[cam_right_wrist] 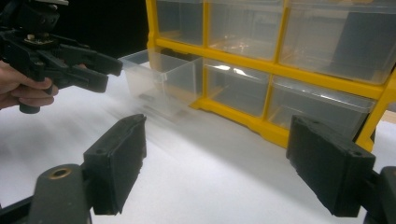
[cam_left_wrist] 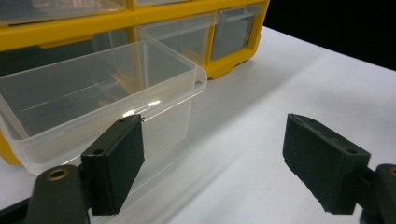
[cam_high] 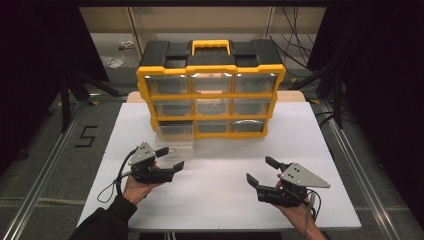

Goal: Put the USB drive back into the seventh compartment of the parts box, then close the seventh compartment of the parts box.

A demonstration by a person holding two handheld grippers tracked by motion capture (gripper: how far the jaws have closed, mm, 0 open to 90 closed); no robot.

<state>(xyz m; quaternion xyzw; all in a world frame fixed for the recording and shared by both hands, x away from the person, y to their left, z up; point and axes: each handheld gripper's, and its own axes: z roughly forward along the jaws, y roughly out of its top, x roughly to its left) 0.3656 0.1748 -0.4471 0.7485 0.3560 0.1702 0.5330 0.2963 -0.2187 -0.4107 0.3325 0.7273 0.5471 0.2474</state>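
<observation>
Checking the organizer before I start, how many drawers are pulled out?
1: the bottom-left drawer, pulled out toward the left gripper. The other eight sit closed in the organizer.

White table [cam_high: 320, 150] (matte) under yellow organizer [cam_high: 211, 90], clear drawer [cam_high: 175, 135].

In the left gripper view, the clear drawer [cam_left_wrist: 100, 88] runs off the edge at nine o'clock; the yellow organizer [cam_left_wrist: 233, 63] is cut at twelve o'clock. Drawer contents stay indistinct.
</observation>
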